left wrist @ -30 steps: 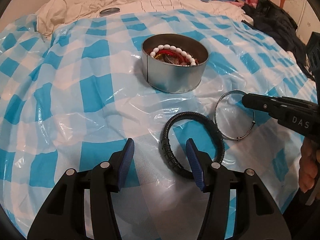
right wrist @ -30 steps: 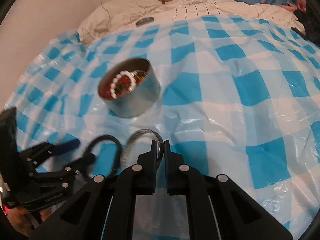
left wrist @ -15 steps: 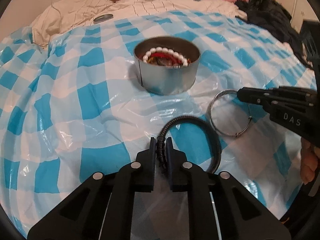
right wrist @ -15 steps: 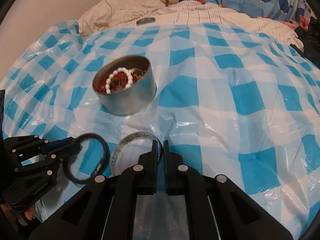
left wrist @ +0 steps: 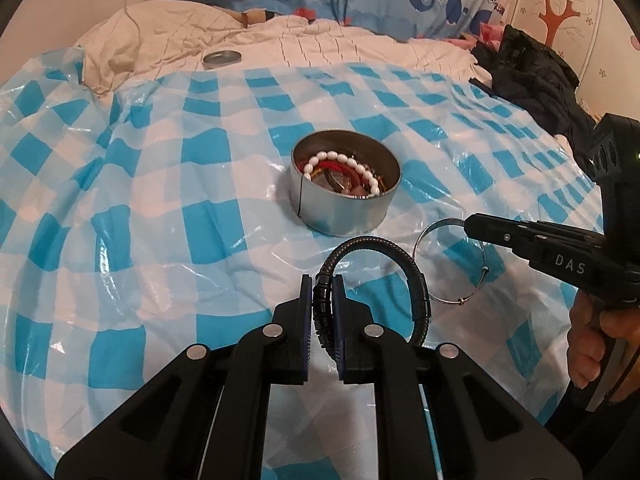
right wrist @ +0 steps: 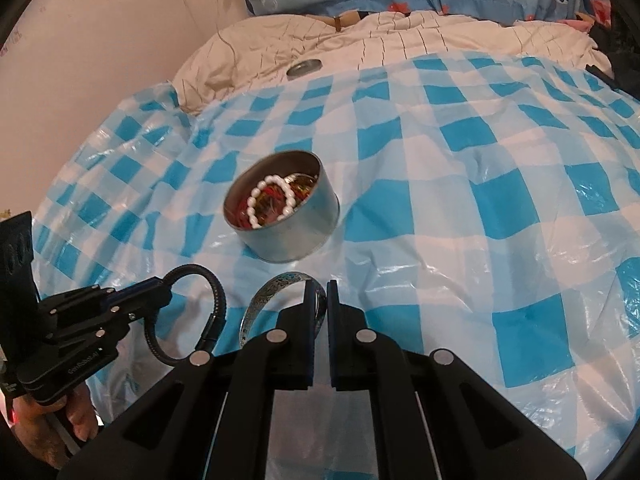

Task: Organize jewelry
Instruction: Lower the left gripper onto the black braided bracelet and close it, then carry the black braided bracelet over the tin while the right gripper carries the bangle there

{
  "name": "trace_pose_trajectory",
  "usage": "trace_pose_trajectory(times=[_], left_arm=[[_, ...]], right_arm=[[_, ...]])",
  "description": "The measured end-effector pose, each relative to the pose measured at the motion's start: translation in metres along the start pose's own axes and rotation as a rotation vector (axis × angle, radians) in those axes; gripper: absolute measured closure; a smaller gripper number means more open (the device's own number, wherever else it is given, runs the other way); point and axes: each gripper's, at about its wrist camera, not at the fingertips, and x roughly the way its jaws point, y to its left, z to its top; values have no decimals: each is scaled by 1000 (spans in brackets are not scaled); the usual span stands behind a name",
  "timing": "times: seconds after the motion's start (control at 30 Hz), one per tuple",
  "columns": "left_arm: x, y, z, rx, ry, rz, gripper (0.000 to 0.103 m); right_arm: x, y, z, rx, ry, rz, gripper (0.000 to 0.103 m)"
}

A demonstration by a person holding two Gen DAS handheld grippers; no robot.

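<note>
Both tongs grip bracelets just short of tin [left wrist: 344, 216] rim

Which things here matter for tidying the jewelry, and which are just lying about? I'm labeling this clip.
Part of the job:
black bracelet, in the left hand-held gripper
silver bangle, in the right hand-held gripper
round tin of jewelry

Lying about:
tin lid
dark clothing
checked plastic sheet
</note>
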Motion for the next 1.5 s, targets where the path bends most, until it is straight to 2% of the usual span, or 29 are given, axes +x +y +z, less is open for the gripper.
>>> trace_pose_trajectory(times=[0.4, 0.93, 1.5], left_arm=[[-5, 3, 7, 3, -28, 29, 95], [-11, 5, 17, -13, -65, 30, 95], [-8, 12, 34, -31, -85, 40, 95]], right_arm=[[-11, 3, 11, 27, -50, 54, 97], [-29, -1, 35, 100, -126, 144, 97], [-14, 2, 54, 138, -150, 203, 97]])
